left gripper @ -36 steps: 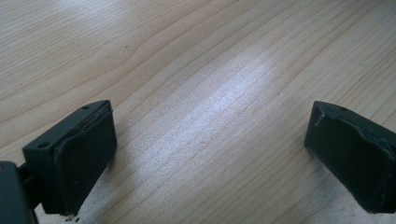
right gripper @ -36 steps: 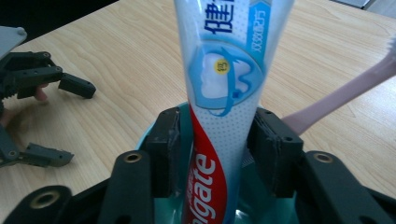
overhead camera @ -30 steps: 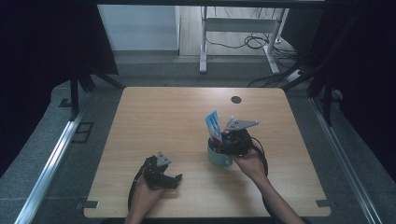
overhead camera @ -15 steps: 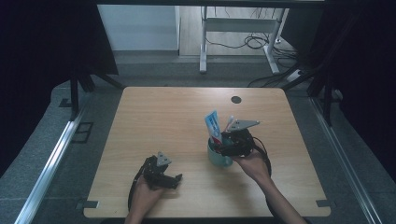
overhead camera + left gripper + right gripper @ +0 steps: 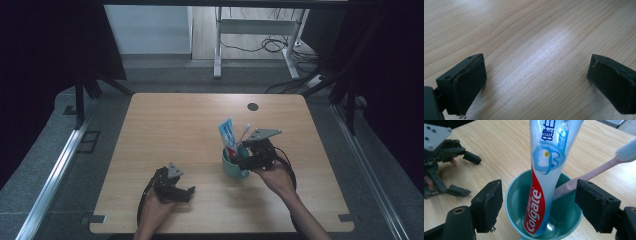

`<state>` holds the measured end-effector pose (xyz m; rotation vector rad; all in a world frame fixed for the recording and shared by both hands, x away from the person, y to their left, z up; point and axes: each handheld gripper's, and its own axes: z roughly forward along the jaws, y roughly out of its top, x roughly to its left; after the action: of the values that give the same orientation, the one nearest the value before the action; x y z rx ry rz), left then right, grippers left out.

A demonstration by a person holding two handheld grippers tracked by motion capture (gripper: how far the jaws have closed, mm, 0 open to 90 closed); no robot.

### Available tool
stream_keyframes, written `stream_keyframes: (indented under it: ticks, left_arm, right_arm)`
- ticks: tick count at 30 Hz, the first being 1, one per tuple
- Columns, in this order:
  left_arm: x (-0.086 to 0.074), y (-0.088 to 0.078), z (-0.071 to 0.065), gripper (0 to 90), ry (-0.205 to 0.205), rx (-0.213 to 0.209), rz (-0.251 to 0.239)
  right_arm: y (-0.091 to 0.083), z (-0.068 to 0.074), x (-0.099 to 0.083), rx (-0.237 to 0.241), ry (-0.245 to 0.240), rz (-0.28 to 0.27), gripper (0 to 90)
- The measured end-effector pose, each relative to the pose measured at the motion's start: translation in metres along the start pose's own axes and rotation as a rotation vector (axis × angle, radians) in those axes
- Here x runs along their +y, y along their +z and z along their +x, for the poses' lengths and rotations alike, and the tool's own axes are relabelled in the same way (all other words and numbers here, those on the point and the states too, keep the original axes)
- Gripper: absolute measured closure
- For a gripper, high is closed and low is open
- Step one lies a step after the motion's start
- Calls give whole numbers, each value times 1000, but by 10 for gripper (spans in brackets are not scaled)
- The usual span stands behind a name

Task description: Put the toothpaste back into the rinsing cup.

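A teal cup point(image 5: 511, 195) stands on the wooden table point(image 5: 175, 130), right of the middle. A Colgate toothpaste tube point(image 5: 541, 182) and a pink toothbrush point(image 5: 599, 168) lean upright in it. My right gripper point(image 5: 541, 196) is open. Its jaws have just been opening, and they stand either side of the tube and cup without touching them. From above, the right gripper point(image 5: 245, 161) sits at the cup point(image 5: 234, 167) on its right side. My left gripper point(image 5: 187, 194) rests low near the table's front edge, open, with bare wood between its jaws point(image 5: 536, 75).
A dark round cable hole point(image 5: 252, 106) sits at the table's far right. Beyond the far edge are a desk frame point(image 5: 217, 45) and floor cables point(image 5: 270, 45). The left gripper point(image 5: 465, 173) lies off to the cup's left.
The right gripper has edged slightly right and toward the person beside the cup. Tube and toothbrush stay standing in the cup. The left gripper has not moved.
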<state>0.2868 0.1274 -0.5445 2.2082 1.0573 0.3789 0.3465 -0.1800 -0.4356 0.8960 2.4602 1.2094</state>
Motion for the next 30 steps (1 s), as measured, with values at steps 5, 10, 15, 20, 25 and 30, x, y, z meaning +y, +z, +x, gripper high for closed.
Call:
stream_keyframes:
  ticks: [5,10,15,20,25,30]
  left_arm:
    - [0,0,0,22,0,0,0]
    - [0,0,0,22,0,0,0]
    - [0,0,0,22,0,0,0]
    - [0,0,0,22,0,0,0]
    - [0,0,0,22,0,0,0]
    - [0,0,0,22,1,0,0]
  right_arm:
    - [-5,1,-1,-9,-15,6,186]
    - [-9,0,-4,-20,-20,11,156]
    - [-12,-4,-8,-29,-15,25,138]
    - [-17,-8,-12,-38,-8,31,135]
    - [-23,-12,-16,-49,3,26,133]
    - [-30,-16,-20,-61,6,26,128]
